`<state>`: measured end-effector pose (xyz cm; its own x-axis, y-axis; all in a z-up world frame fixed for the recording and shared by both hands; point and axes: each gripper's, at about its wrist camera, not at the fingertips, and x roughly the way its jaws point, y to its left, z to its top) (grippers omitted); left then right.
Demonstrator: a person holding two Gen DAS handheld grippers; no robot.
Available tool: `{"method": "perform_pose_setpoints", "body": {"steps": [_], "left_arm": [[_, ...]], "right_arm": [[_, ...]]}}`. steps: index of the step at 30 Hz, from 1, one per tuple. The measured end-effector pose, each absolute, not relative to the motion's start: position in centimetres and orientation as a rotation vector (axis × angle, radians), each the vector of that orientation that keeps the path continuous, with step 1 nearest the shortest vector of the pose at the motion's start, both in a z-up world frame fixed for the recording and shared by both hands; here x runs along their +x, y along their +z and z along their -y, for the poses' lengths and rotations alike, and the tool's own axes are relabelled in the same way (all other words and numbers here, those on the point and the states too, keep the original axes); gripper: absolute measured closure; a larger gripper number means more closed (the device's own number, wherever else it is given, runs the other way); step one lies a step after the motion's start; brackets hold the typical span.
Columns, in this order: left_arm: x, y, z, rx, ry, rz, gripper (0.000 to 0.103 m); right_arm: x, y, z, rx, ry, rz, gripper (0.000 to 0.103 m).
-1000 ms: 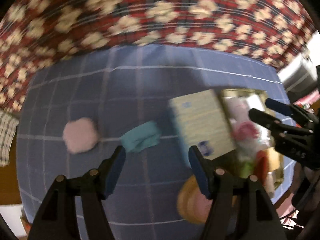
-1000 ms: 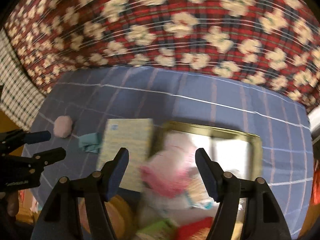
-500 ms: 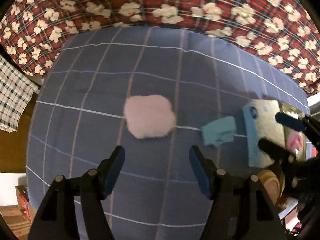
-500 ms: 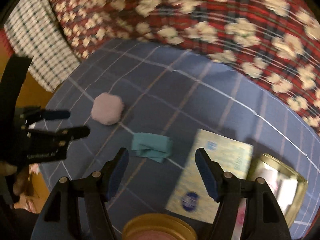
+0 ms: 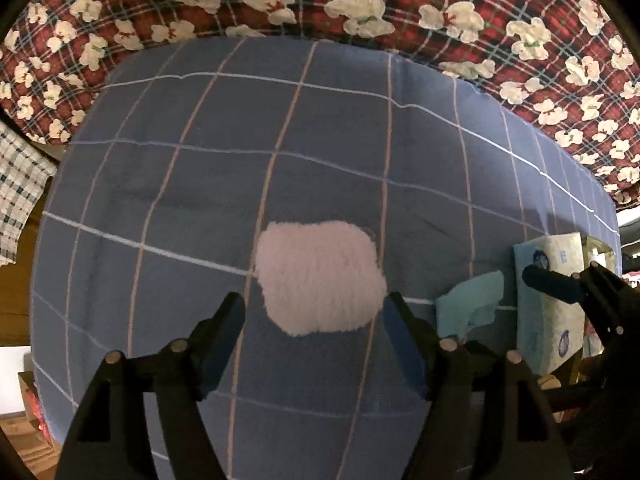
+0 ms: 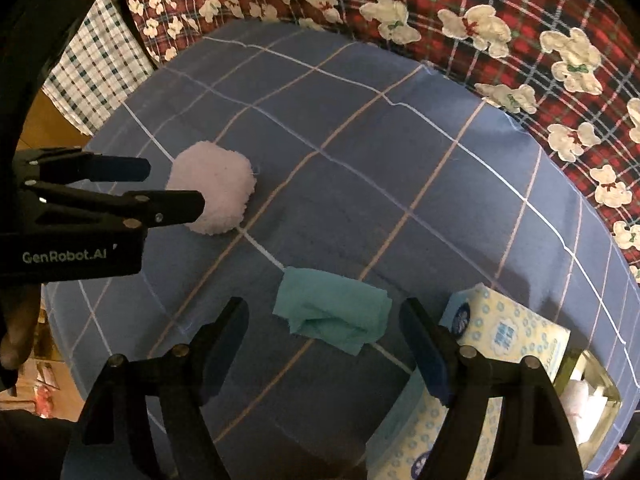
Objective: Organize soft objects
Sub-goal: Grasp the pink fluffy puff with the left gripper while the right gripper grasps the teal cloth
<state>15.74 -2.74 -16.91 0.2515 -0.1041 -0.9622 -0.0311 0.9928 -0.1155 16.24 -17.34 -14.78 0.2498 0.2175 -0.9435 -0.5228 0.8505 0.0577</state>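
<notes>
Left wrist view shows the left tongs (image 5: pixel 314 312) spread wide and holding nothing, with the pink fluffy pad (image 5: pixel 318 276) lying on the blue checked cloth (image 5: pixel 360 140) just ahead of and partly between the two blue-tipped fingers (image 5: pixel 228 320). The pad is roughly round, a little wider than deep from this angle, so it has no clear pointing direction. To its right lies the folded teal cloth (image 5: pixel 472 306), and just beyond that the tissue pack (image 5: pixel 548 300), standing on its long edge. Right wrist view has the right tongs (image 6: pixel 322 322) also released and empty, framing the teal cloth (image 6: pixel 334 316), whose long axis runs across the gap between the fingers, left end slightly higher. The tissue pack (image 6: pixel 492 344) sits just right of it, beside a metal tin (image 6: pixel 592 392) at the lower right. The left tongs (image 6: pixel 176 184) straddle the pink pad (image 6: pixel 216 188) at the left. Red floral plaid fabric (image 6: pixel 520 20) lies behind the blue cloth.
</notes>
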Motion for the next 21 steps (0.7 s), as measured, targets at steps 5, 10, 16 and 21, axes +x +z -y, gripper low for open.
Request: {"method": "perform_pose_setpoints", "body": {"steps": [5,10,16,21], "left_arm": [[17.0,-18.2,3.3,-0.11,-0.058,-1.352,0.031],[17.6,-19.2,4.0,-0.096,-0.065,-1.373,0.031],[18.1,-20.5,3.9,-0.102,-0.066,-1.392,0.027],[18.0,-20.6,4.4,-0.065,-0.062,-1.378,0.026]], "right_arm": [[17.0,-15.9,16.9,-0.325,0.494,-1.24,0.023],[17.4,-16.6,16.8,-0.342,0.498,-1.252,0.023],[17.7,-17.2,16.9,-0.34,0.509,-1.256,0.032],[17.4,-17.6,16.9,-0.356,0.532,-1.264,0.042]]}}
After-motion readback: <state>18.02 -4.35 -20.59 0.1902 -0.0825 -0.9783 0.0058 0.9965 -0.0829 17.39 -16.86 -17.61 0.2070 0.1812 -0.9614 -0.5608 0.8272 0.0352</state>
